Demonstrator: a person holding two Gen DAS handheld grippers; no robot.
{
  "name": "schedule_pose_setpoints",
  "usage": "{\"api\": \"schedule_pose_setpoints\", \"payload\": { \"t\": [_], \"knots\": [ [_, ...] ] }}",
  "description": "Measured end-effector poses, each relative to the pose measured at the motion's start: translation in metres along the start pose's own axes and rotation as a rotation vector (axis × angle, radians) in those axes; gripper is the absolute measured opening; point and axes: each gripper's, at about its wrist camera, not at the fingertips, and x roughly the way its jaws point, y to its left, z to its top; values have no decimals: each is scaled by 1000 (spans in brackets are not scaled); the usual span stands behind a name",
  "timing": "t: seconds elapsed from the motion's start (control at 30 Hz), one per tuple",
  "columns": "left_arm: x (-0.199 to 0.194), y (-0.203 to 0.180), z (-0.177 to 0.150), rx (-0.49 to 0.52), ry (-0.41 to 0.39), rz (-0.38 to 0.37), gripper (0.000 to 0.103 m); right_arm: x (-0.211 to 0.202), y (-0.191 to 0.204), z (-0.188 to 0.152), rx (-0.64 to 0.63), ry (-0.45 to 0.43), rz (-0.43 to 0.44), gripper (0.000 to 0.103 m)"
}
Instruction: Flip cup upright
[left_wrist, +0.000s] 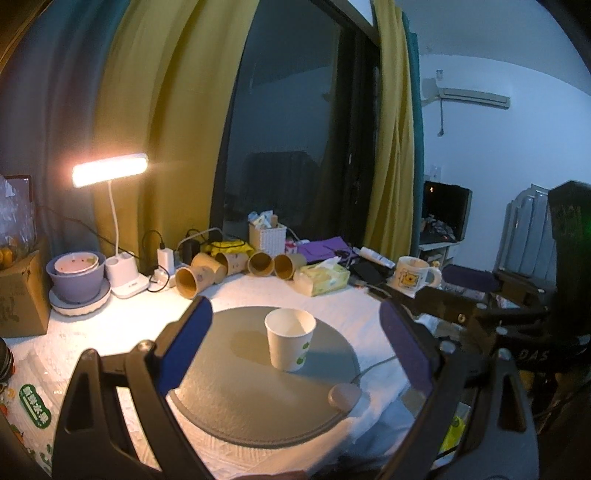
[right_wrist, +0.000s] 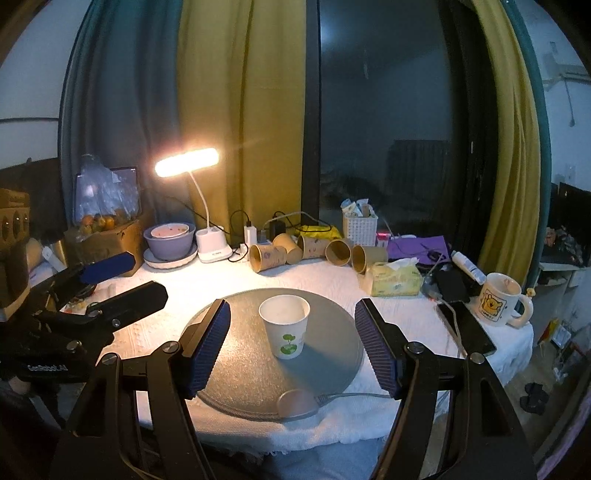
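Note:
A white paper cup with a green print stands upright, mouth up, on a round grey mat; it also shows in the right wrist view on the same mat. My left gripper is open, its blue pads either side of the cup and nearer the camera, not touching it. My right gripper is open too, pads flanking the cup without contact. The left gripper also appears at the left of the right wrist view, and the right gripper's body at the right of the left wrist view.
Several brown paper cups lie on their sides at the back. A lit desk lamp, a stacked bowl, a tissue pack, a phone and a bear mug ring the mat. A cable and small puck sit at the mat's front edge.

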Motion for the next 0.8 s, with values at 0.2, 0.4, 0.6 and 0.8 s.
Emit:
{"api": "schedule_pose_setpoints", "payload": {
  "t": [0.2, 0.4, 0.6, 0.8],
  "knots": [
    [-11, -4, 6, 7, -42, -4, 93, -8, 2, 4, -2, -21, 6, 73],
    [-22, -7, 13, 17, -79, 2, 93, -15, 3, 8, -8, -40, 5, 73],
    [-28, -9, 17, 26, -104, 8, 93, -21, 4, 11, -9, -55, 8, 73],
    [-29, -6, 17, 16, -109, 18, 93, -21, 5, 11, -7, -53, 8, 73]
  ]
}}
